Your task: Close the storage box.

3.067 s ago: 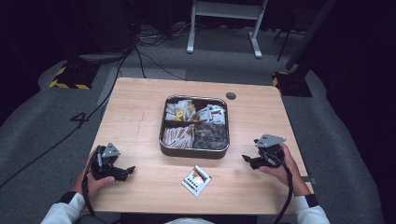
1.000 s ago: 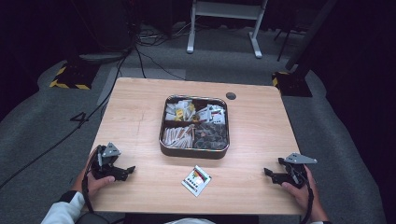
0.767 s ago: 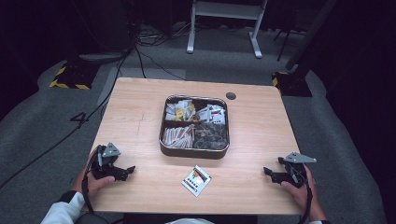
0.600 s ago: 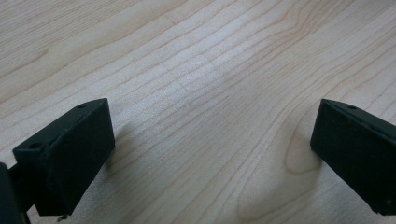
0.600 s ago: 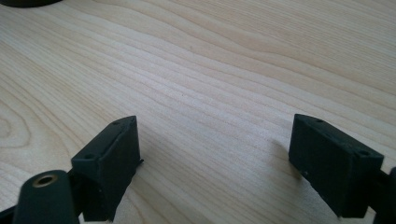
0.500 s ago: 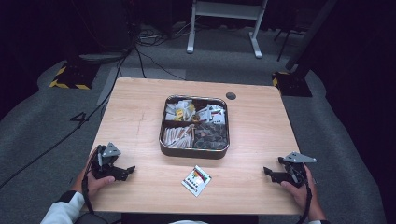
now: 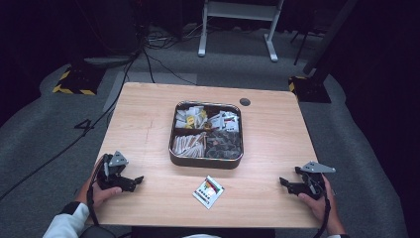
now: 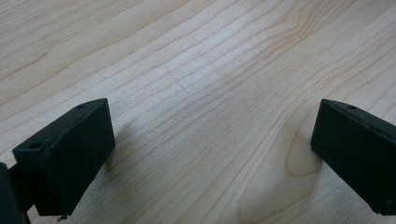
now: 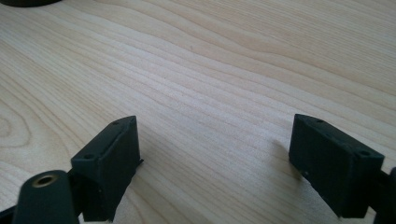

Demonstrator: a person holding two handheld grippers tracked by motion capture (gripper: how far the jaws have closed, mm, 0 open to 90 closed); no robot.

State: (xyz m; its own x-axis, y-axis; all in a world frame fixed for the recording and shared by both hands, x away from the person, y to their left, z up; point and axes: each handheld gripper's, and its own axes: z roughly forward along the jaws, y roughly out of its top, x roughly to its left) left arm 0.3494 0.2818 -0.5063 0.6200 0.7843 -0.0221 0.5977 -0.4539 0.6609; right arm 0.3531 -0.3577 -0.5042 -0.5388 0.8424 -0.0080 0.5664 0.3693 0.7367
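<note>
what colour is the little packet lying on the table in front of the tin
The packet is mostly white with red, yellow and dark markings; it shows best in the high view.

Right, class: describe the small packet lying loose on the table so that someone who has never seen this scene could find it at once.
Start at the wooden table and find the square metal tray of sorted sachets in its middle. Just in front of the tray's near edge, between the left gripper and the right gripper, lies one small packet. It alone sits outside the tray, flat on bare wood, white with red and dark print.
</note>
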